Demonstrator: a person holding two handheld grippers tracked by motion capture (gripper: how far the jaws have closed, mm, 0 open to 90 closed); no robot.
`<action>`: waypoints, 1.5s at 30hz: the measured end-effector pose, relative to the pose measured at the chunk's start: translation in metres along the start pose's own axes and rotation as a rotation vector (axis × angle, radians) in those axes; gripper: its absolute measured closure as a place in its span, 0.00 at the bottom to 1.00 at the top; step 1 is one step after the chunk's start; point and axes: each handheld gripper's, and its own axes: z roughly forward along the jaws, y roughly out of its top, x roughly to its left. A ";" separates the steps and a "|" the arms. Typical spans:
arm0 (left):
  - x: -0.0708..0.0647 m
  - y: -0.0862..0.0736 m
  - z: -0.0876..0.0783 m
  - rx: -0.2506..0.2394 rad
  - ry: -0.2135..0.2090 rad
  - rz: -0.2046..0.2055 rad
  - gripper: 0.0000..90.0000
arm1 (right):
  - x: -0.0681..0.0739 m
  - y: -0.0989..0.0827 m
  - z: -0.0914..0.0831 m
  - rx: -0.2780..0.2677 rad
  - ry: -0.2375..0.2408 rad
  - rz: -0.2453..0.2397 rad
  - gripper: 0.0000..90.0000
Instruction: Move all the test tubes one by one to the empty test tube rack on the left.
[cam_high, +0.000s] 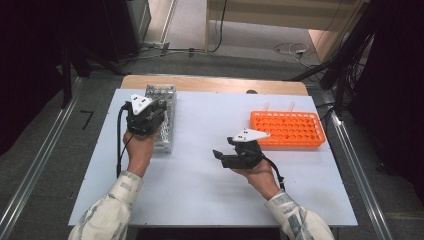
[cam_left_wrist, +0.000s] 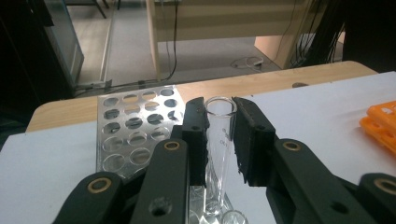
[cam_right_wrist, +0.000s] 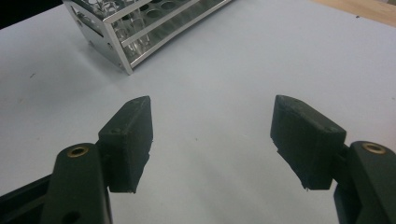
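- The left tool (cam_left_wrist: 220, 135) pinches a clear glass test tube (cam_left_wrist: 218, 140) near its rim, upright over the metal rack (cam_left_wrist: 135, 135); the tube's foot appears to sit in a rack hole.
- The right tool (cam_right_wrist: 212, 140) hangs spread and empty above the bench (cam_high: 200, 185), between the metal rack and the orange rack (cam_high: 287, 128).
- Judged progress: early. Two tubes seem to stand at the orange rack's far edge; this transfer is barely begun.

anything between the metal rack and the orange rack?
Only the right gripper, jaws open and empty, over bare white table between metal rack and orange rack, per the high view.
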 end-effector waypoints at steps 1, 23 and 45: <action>0.000 -0.001 0.001 0.007 0.001 0.002 0.83 | 0.000 0.000 0.000 0.000 0.000 0.001 0.31; -0.008 -0.028 0.009 0.051 0.018 0.013 0.83 | 0.002 0.000 0.001 0.007 -0.002 -0.008 0.31; -0.017 -0.023 -0.016 0.008 -0.044 -0.039 0.40 | -0.019 0.002 -0.013 -0.034 -0.064 0.044 0.32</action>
